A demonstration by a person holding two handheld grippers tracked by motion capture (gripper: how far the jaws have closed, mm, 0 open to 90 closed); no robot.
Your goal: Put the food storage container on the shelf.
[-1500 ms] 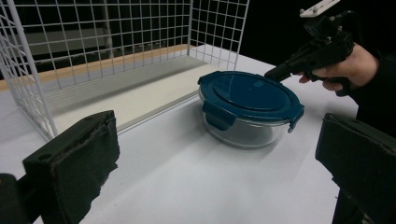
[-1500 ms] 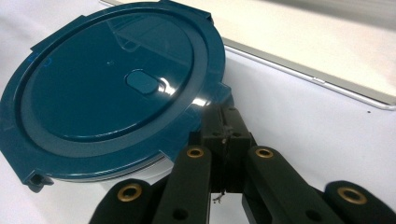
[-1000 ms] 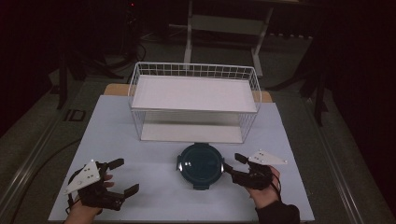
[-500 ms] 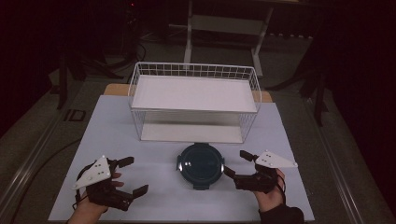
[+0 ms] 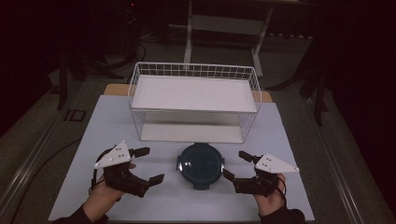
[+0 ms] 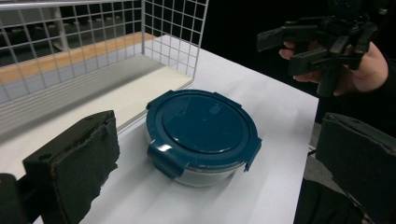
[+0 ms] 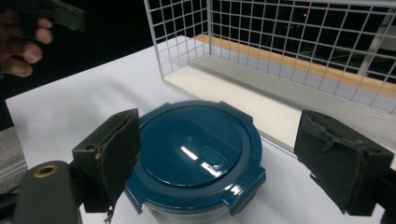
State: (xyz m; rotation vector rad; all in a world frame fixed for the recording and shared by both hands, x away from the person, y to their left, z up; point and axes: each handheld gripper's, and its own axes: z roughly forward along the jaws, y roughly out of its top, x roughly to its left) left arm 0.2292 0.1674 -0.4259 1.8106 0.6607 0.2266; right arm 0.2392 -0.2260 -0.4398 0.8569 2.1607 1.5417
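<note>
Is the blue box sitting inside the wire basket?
No, the blue box sits on the table in front of the wire basket, outside it.

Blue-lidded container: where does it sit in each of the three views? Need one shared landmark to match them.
High view: blue-lidded container low centre, between the two grippers.
Left gripper view: centre, between the open jaws.
Right gripper view: lower centre, between the open jaws.
Shared landmark: the white wire rack, right behind the container in every view.
</note>
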